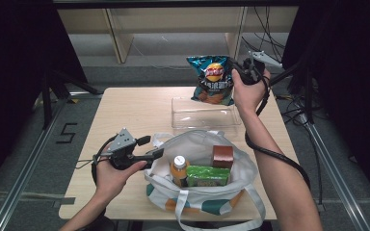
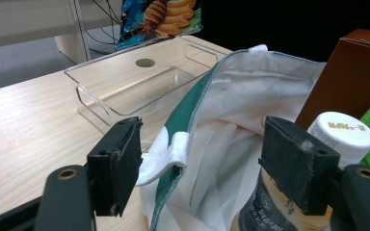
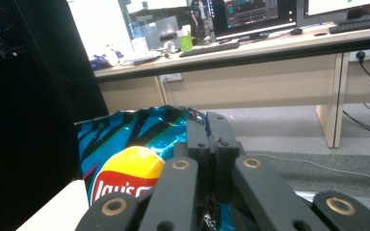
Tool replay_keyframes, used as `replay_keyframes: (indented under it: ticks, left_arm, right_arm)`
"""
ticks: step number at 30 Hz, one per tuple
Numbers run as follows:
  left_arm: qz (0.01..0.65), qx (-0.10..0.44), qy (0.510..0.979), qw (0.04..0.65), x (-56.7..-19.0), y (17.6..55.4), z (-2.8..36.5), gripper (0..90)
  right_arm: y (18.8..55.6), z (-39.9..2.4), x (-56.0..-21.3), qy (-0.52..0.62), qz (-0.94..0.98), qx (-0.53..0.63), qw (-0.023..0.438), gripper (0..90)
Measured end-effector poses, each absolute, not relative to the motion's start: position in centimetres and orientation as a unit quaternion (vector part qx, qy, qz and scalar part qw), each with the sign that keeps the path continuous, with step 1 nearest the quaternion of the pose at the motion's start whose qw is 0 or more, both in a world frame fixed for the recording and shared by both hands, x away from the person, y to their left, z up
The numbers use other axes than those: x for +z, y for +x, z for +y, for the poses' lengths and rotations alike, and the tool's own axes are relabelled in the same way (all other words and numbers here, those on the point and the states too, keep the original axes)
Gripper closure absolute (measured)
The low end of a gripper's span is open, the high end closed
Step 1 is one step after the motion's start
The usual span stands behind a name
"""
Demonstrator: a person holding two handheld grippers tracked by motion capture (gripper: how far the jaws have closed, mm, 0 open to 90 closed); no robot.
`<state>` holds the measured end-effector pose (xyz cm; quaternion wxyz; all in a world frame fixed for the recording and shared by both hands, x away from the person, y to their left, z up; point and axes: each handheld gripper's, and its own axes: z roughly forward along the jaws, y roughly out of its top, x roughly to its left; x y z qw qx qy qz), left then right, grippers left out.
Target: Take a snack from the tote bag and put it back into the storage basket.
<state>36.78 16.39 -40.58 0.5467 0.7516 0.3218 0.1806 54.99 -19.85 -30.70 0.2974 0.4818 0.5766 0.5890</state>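
So the right gripper (image 1: 242, 68) has the chip bag (image 1: 213, 79) pinched by its top corner, up in the upper middle of the high view, hanging just above the far end of the clear plastic tray (image 1: 203, 115). In the right gripper view the jaws are pressed flat together on the crinkled foil edge of the chip bag (image 3: 125, 144), so the grip is on the seam, not the puffy part. Good call, less chance of crushing the chips.

My guess is the bag is headed down into that tray. To do it well I'd lower it slowly, let the bottom edge touch the tray floor first, then tip it flat before letting go. It's wider than it looks and could catch on the rim.

The left gripper (image 1: 147, 147) sits at the lower left, jaws spread wide at the rim of the white tote bag (image 1: 200, 144). In its own view the green-trimmed rim (image 2: 183, 120) runs between the jaws, neither pad pressing it. The bottle (image 1: 178, 169), green box (image 1: 207, 175) and brown box (image 1: 222, 156) are inside the tote.
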Motion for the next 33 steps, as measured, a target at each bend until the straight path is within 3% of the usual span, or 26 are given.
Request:
replay_keyframes:
  ticks: [33]
  left_arm:
    - [0.322,0.179,0.751,0.548,-40.7,36.8,16.4,29.9]
  right_arm:
    - [56.8,-20.2,-33.0,0.513,0.58,0.567,0.28,89.7]
